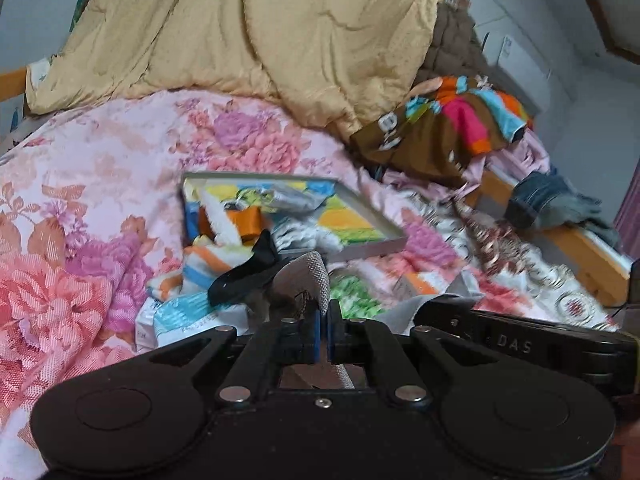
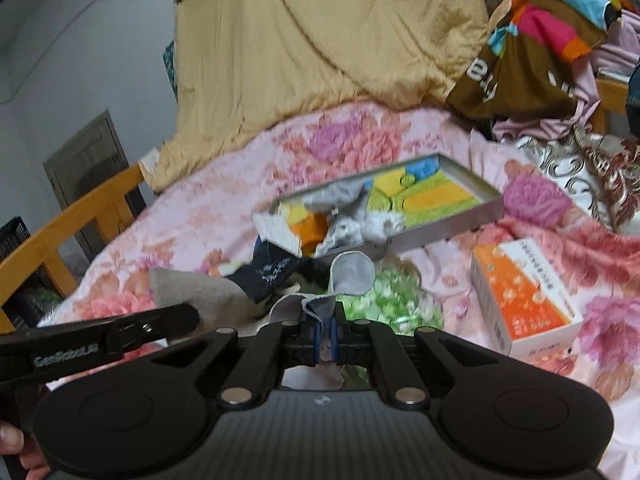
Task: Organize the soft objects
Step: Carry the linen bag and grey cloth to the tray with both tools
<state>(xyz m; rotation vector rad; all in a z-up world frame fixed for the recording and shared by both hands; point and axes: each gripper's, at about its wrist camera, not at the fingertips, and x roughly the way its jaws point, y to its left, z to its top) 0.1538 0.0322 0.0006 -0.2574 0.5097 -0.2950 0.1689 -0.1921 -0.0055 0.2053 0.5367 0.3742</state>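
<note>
Your left gripper (image 1: 324,316) has its jaws pressed together on a grey sock (image 1: 308,276), whose mesh-textured cuff curls up above the fingertips. Your right gripper (image 2: 325,316) is likewise pinched on a pale grey sock (image 2: 352,276) that stands up from between its pads. Whether these are two ends of one sock or two socks, neither view settles.

Both socks hang over the near part of the bed, above the pink floral bedspread (image 1: 80,200). Just beyond them, toward the middle of the bed, lies a shallow grey-rimmed tray (image 1: 376,246) with a colourful patterned floor and crumpled grey and white cloth in it.

The left view alone shows a black sock (image 1: 244,276) draped beside your held one, a striped cloth (image 1: 200,264) under it, and jeans (image 1: 536,200) on the wooden bed rail at the far right edge. The right view alone shows an orange and white box (image 2: 524,292) on the bedspread to the right of the tray, a green-patterned cloth (image 2: 396,296) beneath your gripper, and a dark navy cloth (image 2: 268,272) to the left. Both show the tan quilt (image 1: 260,28) heaped at the far end.
</note>
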